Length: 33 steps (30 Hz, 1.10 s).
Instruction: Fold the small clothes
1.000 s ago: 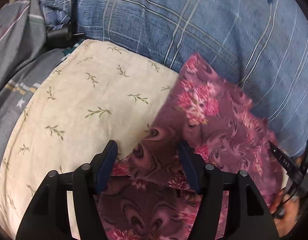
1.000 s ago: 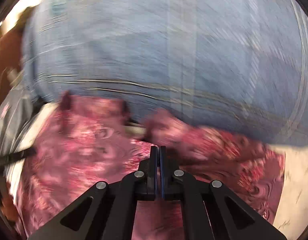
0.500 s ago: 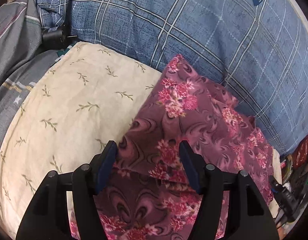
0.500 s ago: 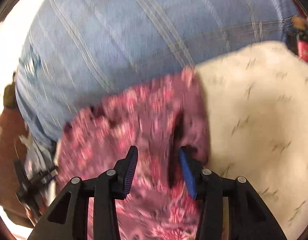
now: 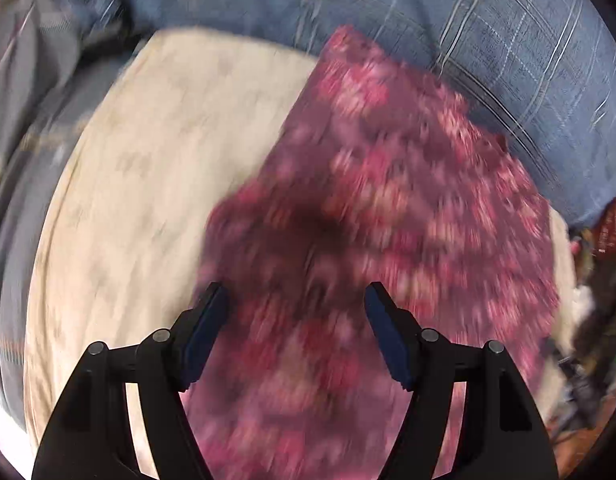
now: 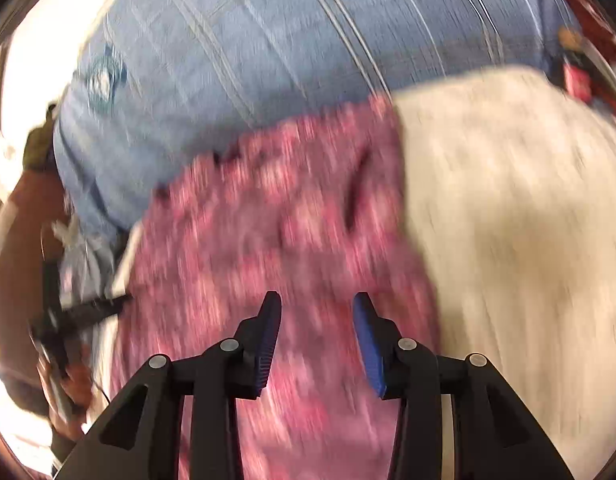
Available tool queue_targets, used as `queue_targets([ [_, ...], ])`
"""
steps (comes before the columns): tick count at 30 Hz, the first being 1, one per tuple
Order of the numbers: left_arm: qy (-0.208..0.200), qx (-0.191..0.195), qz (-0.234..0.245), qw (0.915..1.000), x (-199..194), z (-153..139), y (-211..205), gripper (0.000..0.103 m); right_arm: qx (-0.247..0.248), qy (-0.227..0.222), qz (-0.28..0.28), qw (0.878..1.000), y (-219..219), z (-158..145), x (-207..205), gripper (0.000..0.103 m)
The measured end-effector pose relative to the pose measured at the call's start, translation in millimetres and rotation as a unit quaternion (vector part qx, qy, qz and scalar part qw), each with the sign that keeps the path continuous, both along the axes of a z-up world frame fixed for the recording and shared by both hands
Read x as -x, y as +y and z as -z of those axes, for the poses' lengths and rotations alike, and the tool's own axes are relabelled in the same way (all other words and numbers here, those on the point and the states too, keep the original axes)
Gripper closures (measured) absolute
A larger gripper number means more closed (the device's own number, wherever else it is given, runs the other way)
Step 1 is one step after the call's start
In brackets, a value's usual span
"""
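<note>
A maroon garment with pink flowers [image 5: 388,208] lies folded on a cream cloth with small leaf sprigs [image 5: 156,168]. It also shows in the right wrist view [image 6: 268,232], left of the cream cloth [image 6: 516,216]. My left gripper [image 5: 296,300] is open and empty, above the garment's near part. My right gripper [image 6: 316,308] is open and empty, also above the garment. Both views are blurred by motion.
A blue plaid cover [image 5: 388,8] lies behind the cloths, and it also shows in the right wrist view [image 6: 268,40]. Grey fabric [image 5: 24,92] sits at the left. Cables and dark clutter [image 5: 588,320] sit at the right edge. A black stand [image 6: 68,312] is at the left.
My right gripper opened and let go of the maroon garment, then swung back above it. My left gripper stayed open and pulled back and up. The garment now lies flatter.
</note>
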<state>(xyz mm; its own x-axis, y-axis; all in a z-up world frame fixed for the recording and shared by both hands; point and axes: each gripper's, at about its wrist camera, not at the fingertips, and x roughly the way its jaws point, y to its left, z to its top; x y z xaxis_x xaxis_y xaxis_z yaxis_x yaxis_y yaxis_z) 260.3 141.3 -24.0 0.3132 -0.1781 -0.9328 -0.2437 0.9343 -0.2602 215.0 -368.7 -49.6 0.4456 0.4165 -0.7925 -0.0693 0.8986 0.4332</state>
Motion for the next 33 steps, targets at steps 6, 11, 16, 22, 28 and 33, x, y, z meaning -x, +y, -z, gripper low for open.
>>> queue_targets([
  [6,0.036,-0.012,0.014,0.9992,88,-16,30,0.032,-0.028,-0.015,0.023,0.999,-38,-8,92,0.062],
  [11,0.062,0.019,0.007,0.9978,155,-1,52,0.032,0.013,-0.017,0.048,0.999,-59,0,145,0.057],
  [16,0.083,0.06,0.014,0.9946,202,21,48,0.032,-0.016,0.004,0.016,1.0,-60,20,182,0.057],
  [22,0.081,0.053,0.043,0.9944,213,19,28,0.028,-0.054,0.008,-0.06,0.997,-31,25,200,0.057],
  [28,0.087,0.036,0.062,0.9937,213,24,17,0.025,-0.039,0.008,-0.078,0.996,-22,29,204,0.07],
  [33,0.075,0.037,0.069,0.9941,214,21,12,0.099,-0.027,-0.009,-0.086,0.996,-21,25,208,0.095],
])
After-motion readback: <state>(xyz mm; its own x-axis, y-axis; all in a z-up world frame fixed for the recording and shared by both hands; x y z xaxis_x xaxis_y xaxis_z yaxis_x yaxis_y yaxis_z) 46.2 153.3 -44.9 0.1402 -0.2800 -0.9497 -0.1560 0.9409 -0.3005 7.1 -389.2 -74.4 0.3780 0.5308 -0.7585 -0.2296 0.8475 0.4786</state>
